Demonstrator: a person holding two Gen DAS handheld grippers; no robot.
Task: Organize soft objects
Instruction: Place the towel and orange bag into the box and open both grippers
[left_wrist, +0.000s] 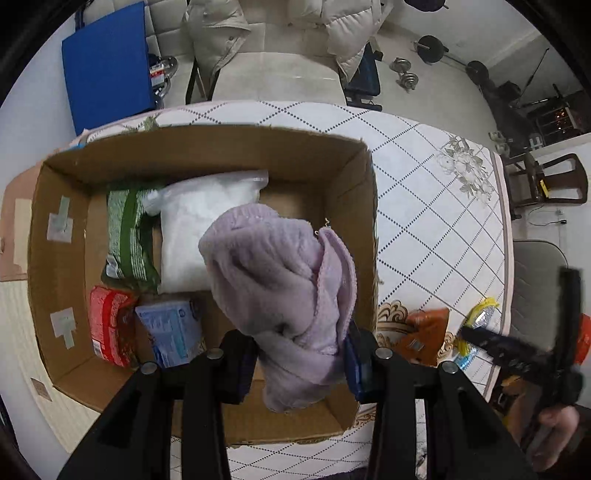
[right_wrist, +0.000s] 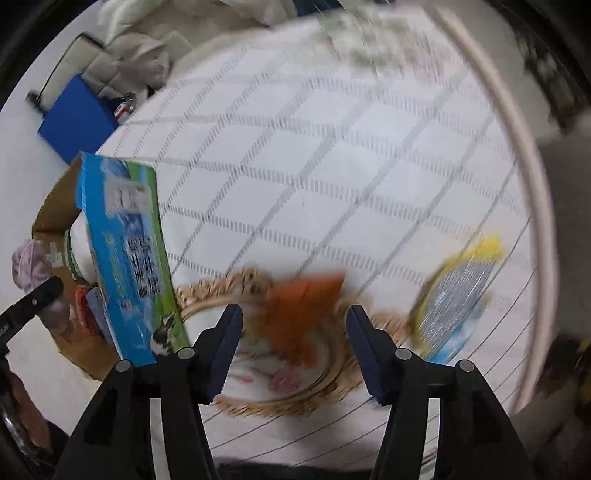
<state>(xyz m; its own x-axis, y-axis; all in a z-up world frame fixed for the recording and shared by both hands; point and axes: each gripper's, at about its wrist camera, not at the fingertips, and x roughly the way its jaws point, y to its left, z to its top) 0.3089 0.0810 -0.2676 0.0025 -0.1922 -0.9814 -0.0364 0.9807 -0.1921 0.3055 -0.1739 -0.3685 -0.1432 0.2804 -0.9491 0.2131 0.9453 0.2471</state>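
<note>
My left gripper (left_wrist: 301, 360) is shut on a lilac fluffy towel (left_wrist: 280, 273) and holds it over the open cardboard box (left_wrist: 207, 147). In the box lie a white plastic bag (left_wrist: 195, 229), a green packet (left_wrist: 127, 236), a red packet (left_wrist: 109, 325) and a blue packet (left_wrist: 170, 332). My right gripper (right_wrist: 293, 332) is open and empty, just above an orange packet (right_wrist: 303, 310) on the table; the view is blurred. A yellow and blue packet (right_wrist: 458, 295) lies to its right. The right gripper also shows in the left wrist view (left_wrist: 524, 354).
The box's outer wall is blue and green print (right_wrist: 129, 254), left of my right gripper. The table has a white diamond-pattern cloth (left_wrist: 424, 206). Chairs (left_wrist: 277, 70) with a pale jacket stand behind. A blue board (left_wrist: 107, 62) leans at the back left.
</note>
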